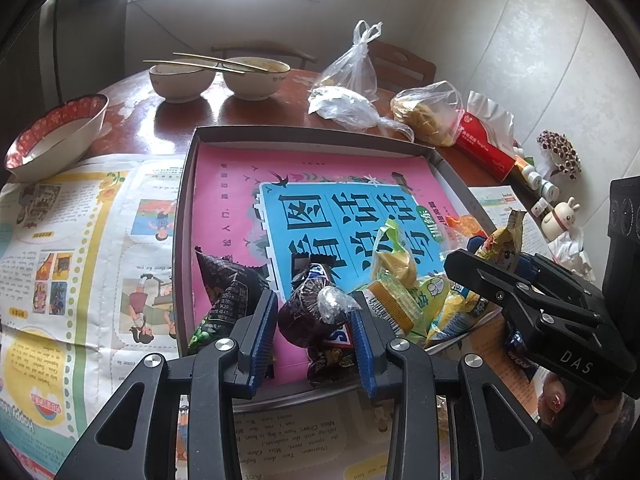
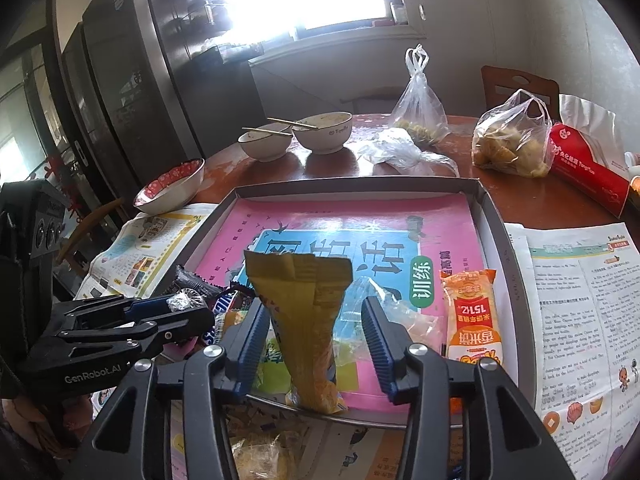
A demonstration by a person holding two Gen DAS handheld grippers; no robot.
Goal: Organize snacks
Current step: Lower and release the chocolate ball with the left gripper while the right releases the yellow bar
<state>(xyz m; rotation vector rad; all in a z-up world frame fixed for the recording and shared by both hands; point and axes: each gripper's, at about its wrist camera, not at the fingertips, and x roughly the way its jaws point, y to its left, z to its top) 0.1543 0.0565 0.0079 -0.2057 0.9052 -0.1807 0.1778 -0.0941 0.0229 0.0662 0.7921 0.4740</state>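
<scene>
We've got the left gripper (image 1: 316,320) clenched on a dark, crinkly-wrapped sweet w/ a silvery twist end (image 1: 308,312), both blue pads squeezing it, held just over the near edge of the grey tray (image 1: 304,133). Right under & just ahead of those pads lies a Snickers bar (image 1: 320,276), and off to the pads' left a dark triangular snack pack (image 1: 224,280) rests on the pink-and-blue book cover (image 1: 240,184) lining the tray. To the pads' right we see a heap of yellow-green snack packs (image 1: 404,296), partly under our right gripper (image 2: 316,340). That one stands released: its jaws are parted, w/ a yellow snack pouch (image 2: 308,320) standing upright between them; the left pad sits close against the pouch, the right pad is clear of it w/ a gap, so no squeeze. The pouch's base sits on the tray's near rim area, top end up & away from us. Right of the right pad an orange-and-white packet (image 2: 472,320) lies flat on the book; a clear wrapper (image 2: 400,312) is just beyond the same pad. Tray sits on newspaper sheets (image 1: 80,248) over a brown table (image 1: 176,116). Well beyond both tools: two white bowls w/ chopsticks (image 1: 216,76), a red-patterned bowl (image 1: 56,136) far left, plastic bags (image 1: 352,80), a red pack (image 2: 584,172).
</scene>
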